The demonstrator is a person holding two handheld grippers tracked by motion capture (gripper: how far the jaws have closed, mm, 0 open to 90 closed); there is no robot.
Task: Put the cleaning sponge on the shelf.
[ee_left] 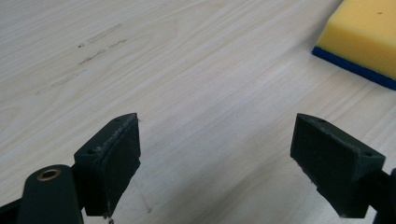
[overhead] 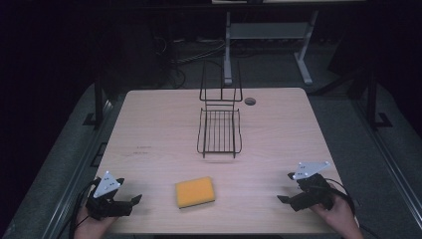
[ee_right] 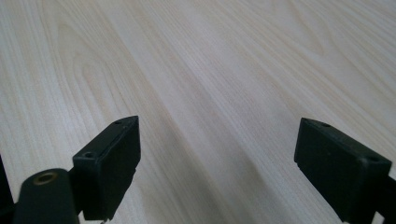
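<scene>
A yellow sponge with a blue underside lies flat near the front middle of the light wooden table. A black wire rack stands at the back middle, its tall end farthest from me. My left gripper rests at the front left corner, open, nothing between its jaws, pointing toward the sponge. In the left gripper view the sponge sits at the upper right, beyond the open gripper. My right gripper is at the front right, open and empty; in the right gripper view the gripper stands over bare wood.
A round cable hole sits in the table beside the rack's far right. Faint dark marks lie on the wood at left. Beyond the table are a white desk frame and cables on a dark floor.
</scene>
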